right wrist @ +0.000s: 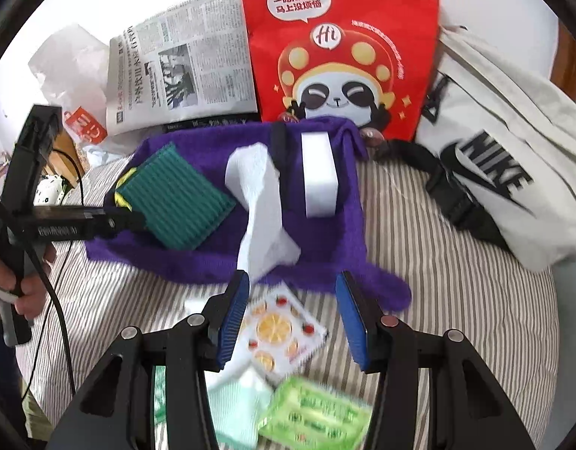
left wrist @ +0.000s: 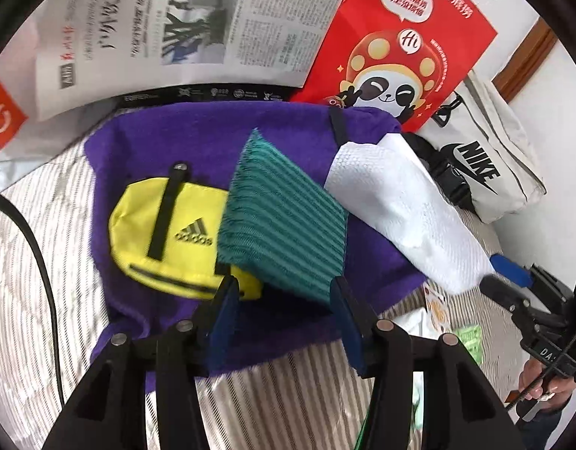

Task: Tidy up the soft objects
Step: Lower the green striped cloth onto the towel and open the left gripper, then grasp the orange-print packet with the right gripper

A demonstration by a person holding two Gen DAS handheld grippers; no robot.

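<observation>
A purple towel [left wrist: 295, 138] is spread on the striped bed sheet [left wrist: 36, 262]. On it lie a yellow adidas pouch [left wrist: 175, 232], a green ribbed cloth [left wrist: 284, 225] leaning on the pouch, a crumpled white paper towel [right wrist: 261, 202] and a white sponge block [right wrist: 319, 172]. My left gripper [left wrist: 284, 292] is open, its tips at the green cloth's near edge and not pressing on it. My right gripper [right wrist: 291, 285] is open over a fruit-print packet [right wrist: 284, 326], with the paper towel's end just beyond its tips. A green packet [right wrist: 314, 416] and a pale mint cloth [right wrist: 239, 405] lie under it.
A red panda paper bag [right wrist: 340, 48] and a newspaper [right wrist: 183, 75] stand behind the towel. A white Nike bag [right wrist: 494, 172] with black straps lies at the right. A person's hand [right wrist: 21, 281] grips the left tool, and a black cable [right wrist: 59, 300] trails down.
</observation>
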